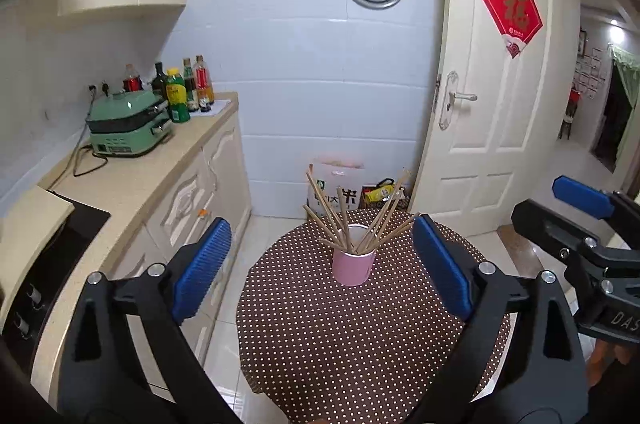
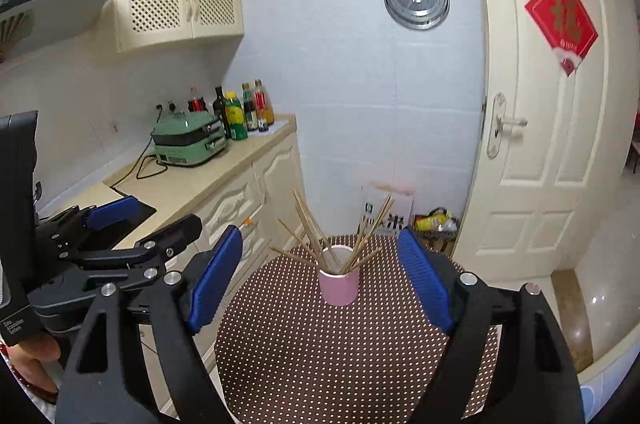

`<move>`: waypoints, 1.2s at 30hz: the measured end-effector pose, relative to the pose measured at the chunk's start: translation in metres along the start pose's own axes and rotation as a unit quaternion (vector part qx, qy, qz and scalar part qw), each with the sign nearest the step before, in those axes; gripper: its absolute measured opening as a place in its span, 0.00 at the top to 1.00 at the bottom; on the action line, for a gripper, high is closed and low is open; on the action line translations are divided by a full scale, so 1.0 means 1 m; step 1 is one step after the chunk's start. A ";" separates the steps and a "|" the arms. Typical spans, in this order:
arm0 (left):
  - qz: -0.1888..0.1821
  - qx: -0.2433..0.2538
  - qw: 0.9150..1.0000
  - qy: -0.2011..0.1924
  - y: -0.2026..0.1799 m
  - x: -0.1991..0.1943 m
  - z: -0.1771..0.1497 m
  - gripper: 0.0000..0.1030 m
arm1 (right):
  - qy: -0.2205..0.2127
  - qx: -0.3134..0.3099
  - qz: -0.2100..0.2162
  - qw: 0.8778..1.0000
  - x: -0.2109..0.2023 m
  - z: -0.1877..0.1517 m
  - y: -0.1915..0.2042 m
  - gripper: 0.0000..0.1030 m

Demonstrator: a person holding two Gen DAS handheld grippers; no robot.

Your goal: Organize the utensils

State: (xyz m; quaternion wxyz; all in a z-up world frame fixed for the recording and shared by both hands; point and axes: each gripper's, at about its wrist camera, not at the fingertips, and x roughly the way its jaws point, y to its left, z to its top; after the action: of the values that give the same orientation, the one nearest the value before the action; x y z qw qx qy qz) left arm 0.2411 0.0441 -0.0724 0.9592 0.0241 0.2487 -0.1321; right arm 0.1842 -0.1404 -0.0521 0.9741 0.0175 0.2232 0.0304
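Pink cup (image 1: pixel 353 266) standing upright near the far edge of the round, polka-dotted surface (image 1: pixel 360 344), stuffed with chopsticks (image 1: pixel 352 220) fanning out in every direction, tips splayed left and right above the rim. All sticks in the cup, none lying loose on the cloth.

Left gripper (image 1: pixel 322 264) hovering over the near half of the surface, blue fingers (image 1: pixel 202 266) spread wide, nothing between them, cup framed in the gap but well apart from the pads. Right gripper (image 2: pixel 320 274) alongside, fingers (image 2: pixel 426 280) likewise spread wide and empty, cup centred between them yet untouched. Each gripper showing at the edge of the other's view: right one at the right edge of the left view, left one at the left edge of the right view, with a hand (image 2: pixel 34 360) gripping its handle.

Beyond the surface's left edge, a kitchen counter (image 1: pixel 132 180) with a green cooker (image 1: pixel 130 126) and bottles (image 1: pixel 178 96). Past the far edge, bags (image 1: pixel 340 192) on the floor against the tiled wall, white door (image 1: pixel 500 84) to the right.
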 end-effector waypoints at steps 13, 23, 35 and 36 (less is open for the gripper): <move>0.049 -0.025 0.998 -0.044 -0.043 -0.093 -0.028 0.09 | -0.049 -0.046 0.000 0.998 -0.083 -0.023 -0.007 0.14; 0.071 -0.020 0.995 -0.065 -0.080 -0.155 -0.059 0.09 | -0.059 -0.054 0.010 0.997 -0.141 -0.047 -0.014 0.11; 0.089 -0.008 0.992 -0.093 -0.099 -0.193 -0.058 0.09 | -0.087 -0.053 0.017 0.995 -0.176 -0.049 -0.018 0.08; 0.091 -0.008 0.991 -0.094 -0.100 -0.195 -0.058 0.09 | -0.088 -0.053 0.018 0.994 -0.177 -0.049 -0.018 0.08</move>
State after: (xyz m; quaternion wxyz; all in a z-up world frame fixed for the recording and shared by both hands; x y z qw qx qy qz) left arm 0.0236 0.0012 -0.0267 0.9865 0.0262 0.1555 -0.0440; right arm 0.0042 -0.1690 -0.0204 0.9889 -0.0275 0.1339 0.0585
